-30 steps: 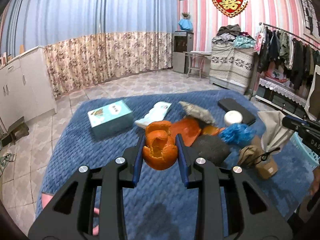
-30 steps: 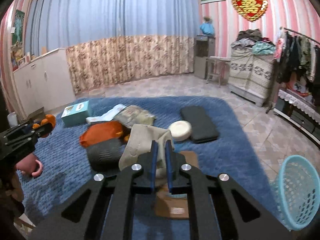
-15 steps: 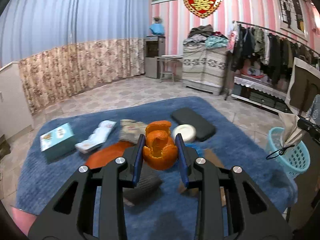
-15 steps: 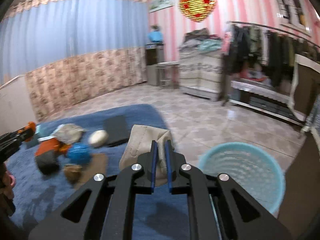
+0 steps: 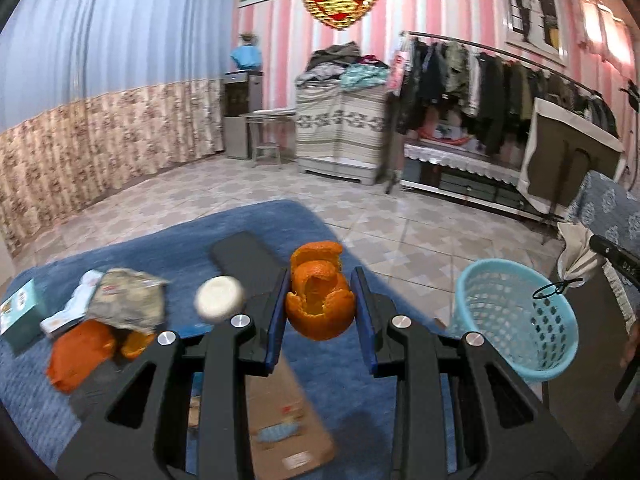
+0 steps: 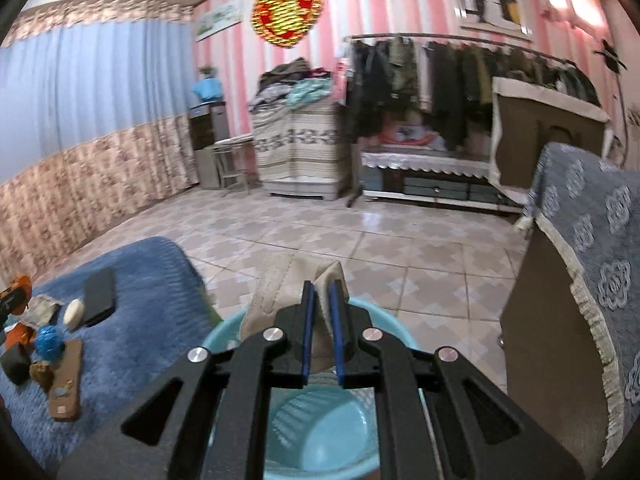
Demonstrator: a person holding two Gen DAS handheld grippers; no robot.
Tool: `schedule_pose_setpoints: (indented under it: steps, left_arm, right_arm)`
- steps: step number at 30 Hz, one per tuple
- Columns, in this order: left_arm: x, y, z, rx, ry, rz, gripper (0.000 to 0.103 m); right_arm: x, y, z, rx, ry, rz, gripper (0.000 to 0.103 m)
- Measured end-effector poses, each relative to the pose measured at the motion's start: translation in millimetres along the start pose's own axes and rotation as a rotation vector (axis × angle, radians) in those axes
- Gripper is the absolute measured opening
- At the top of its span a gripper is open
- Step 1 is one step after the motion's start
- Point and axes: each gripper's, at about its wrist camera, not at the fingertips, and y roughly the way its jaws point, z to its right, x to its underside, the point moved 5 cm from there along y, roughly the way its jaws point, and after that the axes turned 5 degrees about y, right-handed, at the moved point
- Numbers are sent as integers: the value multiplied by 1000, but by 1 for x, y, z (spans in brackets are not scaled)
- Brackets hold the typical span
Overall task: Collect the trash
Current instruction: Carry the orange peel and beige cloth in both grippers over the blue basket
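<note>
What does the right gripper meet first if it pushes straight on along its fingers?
Probably the light blue basket. The right gripper, shut on a beige paper bag, points forward and down with the basket's opening right beneath its fingers. It would likely meet the far rim or inner wall; beyond is tiled floor. Depth is unclear.

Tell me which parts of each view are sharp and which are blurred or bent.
Left wrist view: orange peel and gripper sharp; blue basket and room smeared, walls bowed by the fisheye. Right wrist view: beige cloth between the fingers sharp; rug clutter and clothes rack blurred.
</note>
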Motion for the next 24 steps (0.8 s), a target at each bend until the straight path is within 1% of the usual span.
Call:
schedule_pose_setpoints:
  steps: [2,4,6,8,14,20,24]
  left_arm:
    - [-3,8,22,25,28,1,30]
    - [-4,14,42,51,51,4,30]
    - [-5,21,63,90,60,2,30]
    - [-6,26,79,111,66,2,30]
    - [-6,37,115,155,94,6,30]
    - [-8,53,144,195,123,-5,30]
    - [-6,65,160,228,141,-26,30]
  right_arm:
    - [7,2,11,15,17,-6,9]
    - [7,7,24,22,29,-13,9]
    - [10,11,32,29,37,-20,9]
    - [16,9,34,44,36,-27,9]
    - [20,11,54,58,65,-33,9]
    - [24,9,64,73,76,-38,9]
    - [27,9,72,75,102,-40,9]
